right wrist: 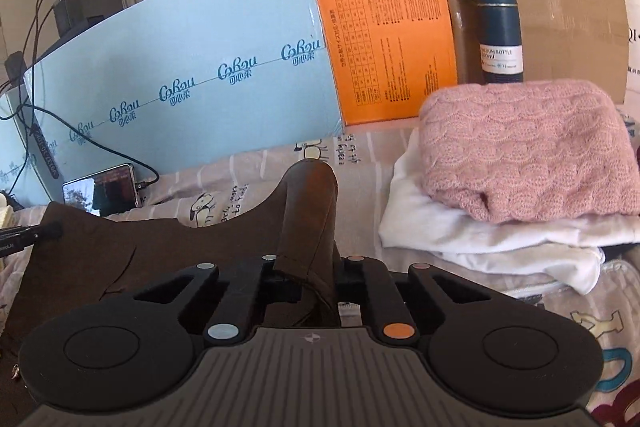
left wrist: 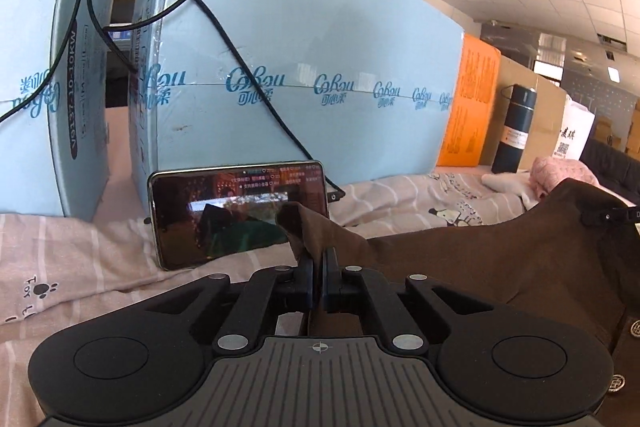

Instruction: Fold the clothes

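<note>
Pinching a brown garment (left wrist: 500, 259) at two corners, the left gripper (left wrist: 318, 267) and right gripper (right wrist: 308, 267) are both clamped on it above the bedsheet (left wrist: 80, 251). A pink sweater (right wrist: 528, 151) and white top (right wrist: 480, 239) lie folded nearby; this piece looks only begun.

The brown garment (right wrist: 160, 251) is looking like smooth matt cloth, while the pink sweater (right wrist: 528, 151) is showing a fuzzy cable knit. The phone (left wrist: 240, 215) screen is gleaming glossy (reflections included). Each gripper (left wrist: 319, 263) is showing matt black plastic with dull metal pins.
</note>
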